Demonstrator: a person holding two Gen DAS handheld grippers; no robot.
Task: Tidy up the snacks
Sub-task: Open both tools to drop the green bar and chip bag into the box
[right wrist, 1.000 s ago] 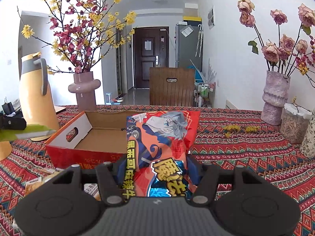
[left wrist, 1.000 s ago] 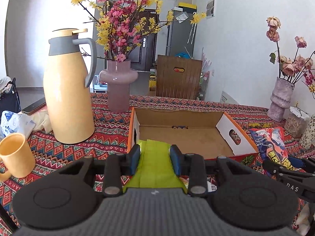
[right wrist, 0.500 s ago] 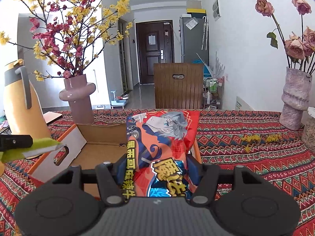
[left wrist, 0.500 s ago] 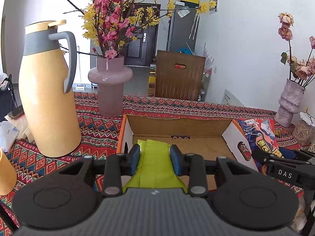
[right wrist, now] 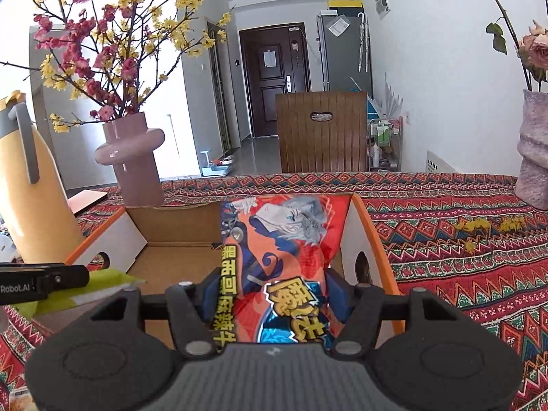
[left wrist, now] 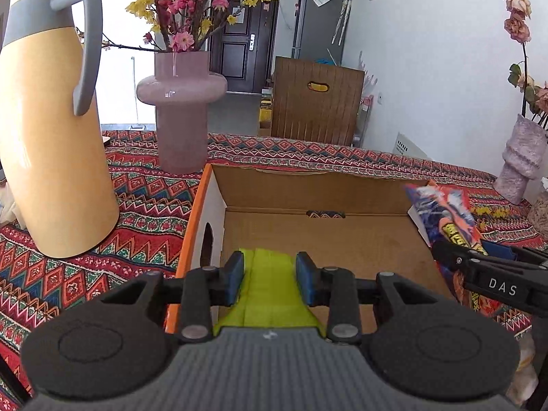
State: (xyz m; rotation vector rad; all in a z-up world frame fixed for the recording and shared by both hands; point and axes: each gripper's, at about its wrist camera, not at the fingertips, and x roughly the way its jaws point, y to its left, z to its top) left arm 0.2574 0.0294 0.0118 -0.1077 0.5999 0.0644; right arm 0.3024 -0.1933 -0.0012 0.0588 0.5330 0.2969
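An open cardboard box with orange outer sides lies on the patterned tablecloth; it also shows in the right wrist view. My left gripper is shut on a lime-green packet and holds it over the box's near left part. My right gripper is shut on an orange and blue snack bag over the box's right side. The bag and the right gripper's arm show at the right in the left wrist view. The green packet shows at the left in the right wrist view.
A tall yellow thermos jug stands left of the box. A pink vase with flowering branches stands behind it. Another vase with roses stands at the far right. A wooden chair back is beyond the table.
Both grippers have moved forward toward the box with their packets. The box fills more of both views, and the packets now hang over its opening.
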